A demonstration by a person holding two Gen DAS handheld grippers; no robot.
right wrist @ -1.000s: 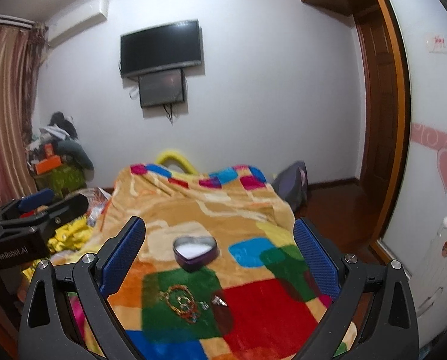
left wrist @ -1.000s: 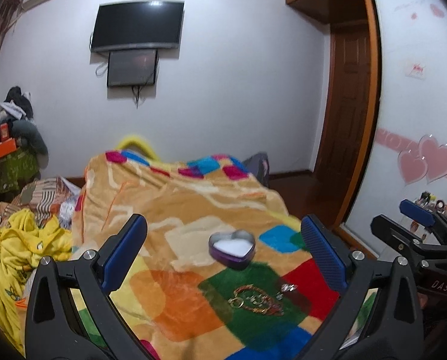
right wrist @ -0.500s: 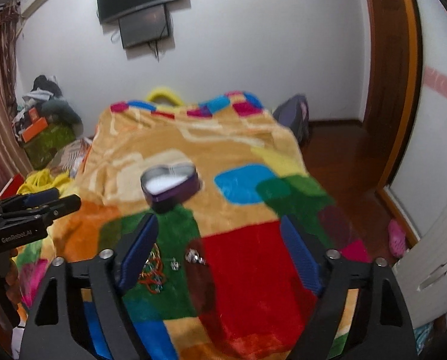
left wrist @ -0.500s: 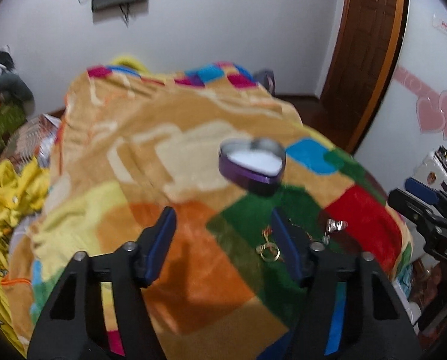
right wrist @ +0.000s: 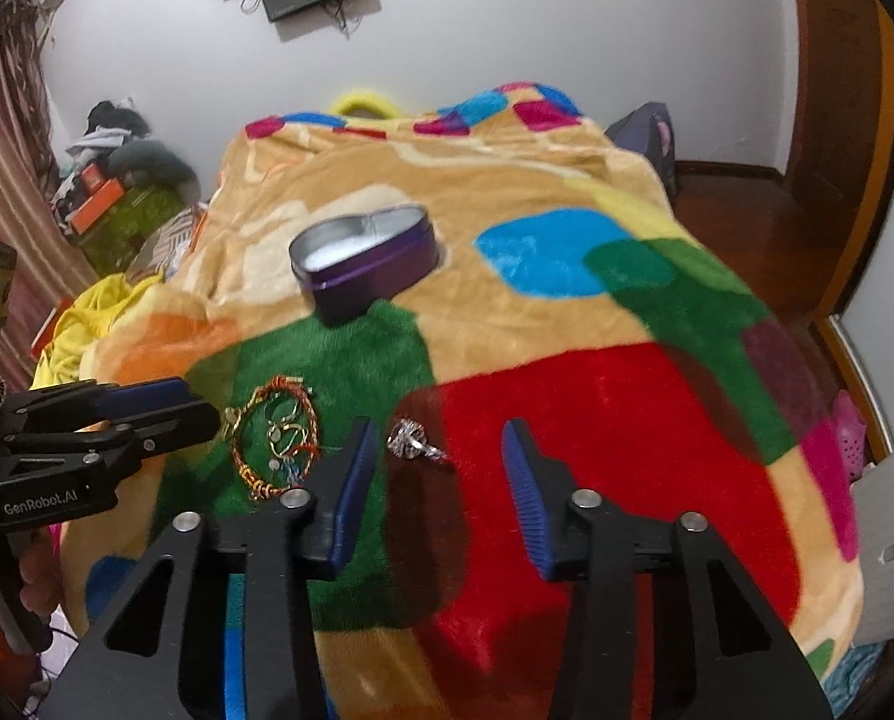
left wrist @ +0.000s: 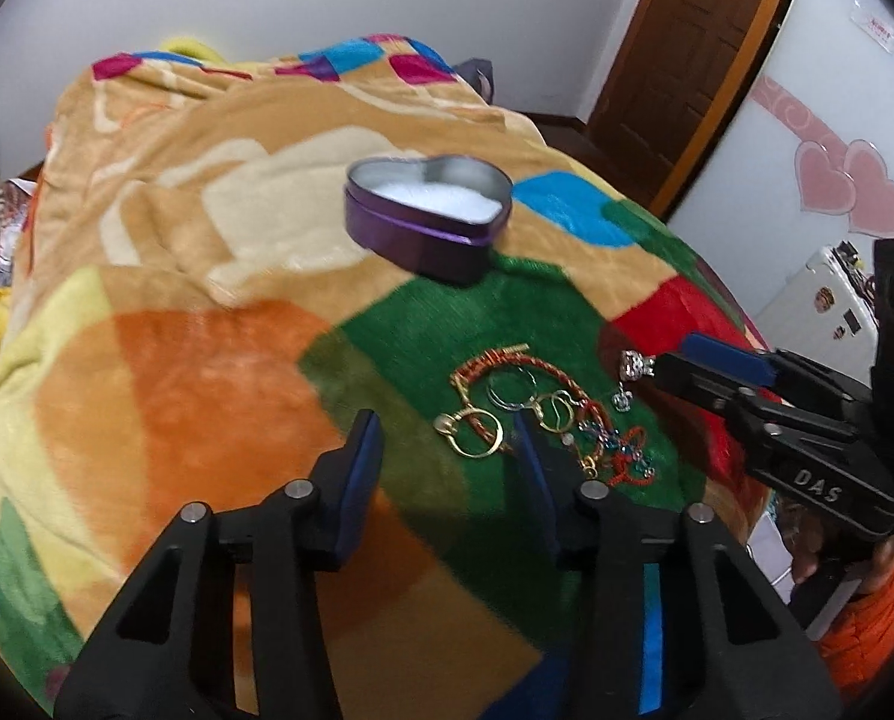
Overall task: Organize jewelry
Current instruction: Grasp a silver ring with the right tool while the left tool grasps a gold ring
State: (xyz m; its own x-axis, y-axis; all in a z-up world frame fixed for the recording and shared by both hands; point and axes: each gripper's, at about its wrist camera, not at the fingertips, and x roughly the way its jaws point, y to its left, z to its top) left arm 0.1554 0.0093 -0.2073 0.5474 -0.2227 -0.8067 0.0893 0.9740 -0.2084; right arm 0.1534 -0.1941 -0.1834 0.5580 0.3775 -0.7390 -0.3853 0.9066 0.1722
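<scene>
With my right gripper (right wrist: 441, 468) partly spread, the silver stone ring (right wrist: 414, 443) lay between its fingertips, toward the left one, and ahead sat the purple heart-shaped tin (right wrist: 366, 261), so I judged centring first wisest.

Purple heart-shaped tin (left wrist: 429, 222), lid off, white lining inside, sits upright on blanket. Nearer: tangled pile of bracelets & gold rings (left wrist: 531, 414) on green patch. Silver ring (right wrist: 414, 441) lies apart, on red patch.
</scene>
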